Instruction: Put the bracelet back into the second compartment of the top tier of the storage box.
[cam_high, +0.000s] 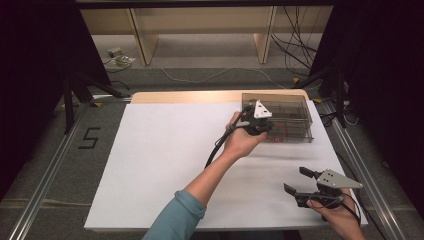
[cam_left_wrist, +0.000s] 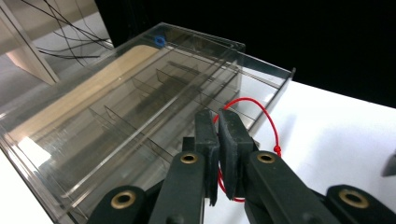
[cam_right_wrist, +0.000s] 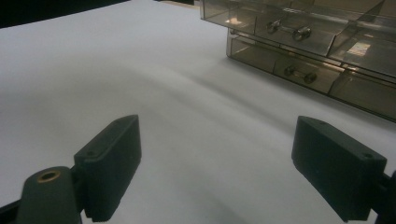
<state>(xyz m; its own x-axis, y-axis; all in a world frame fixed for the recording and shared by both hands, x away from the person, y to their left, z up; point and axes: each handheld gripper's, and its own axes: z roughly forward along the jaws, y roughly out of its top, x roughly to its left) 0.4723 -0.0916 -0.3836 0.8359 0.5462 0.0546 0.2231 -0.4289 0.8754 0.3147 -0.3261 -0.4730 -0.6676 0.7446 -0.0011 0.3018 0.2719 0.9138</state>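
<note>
White table sheet (cam_high: 165, 165) over a pale wooden tabletop (cam_high: 190, 96), whose far edge shows bare. Grey floor around it, with a black figure "5" (cam_high: 89, 137) at left. Metal rails (cam_high: 45, 172) flank the table. Light wooden shelving legs (cam_high: 142, 42) beyond; loose cables (cam_high: 295, 47) at right.

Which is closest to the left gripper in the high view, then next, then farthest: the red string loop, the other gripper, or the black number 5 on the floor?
1. Thin red string loop: pinched in the left gripper, by the clear plastic drawer box.
2. Right gripper: near the table's front right corner.
3. Black number 5: on the grey floor, far left.
</note>
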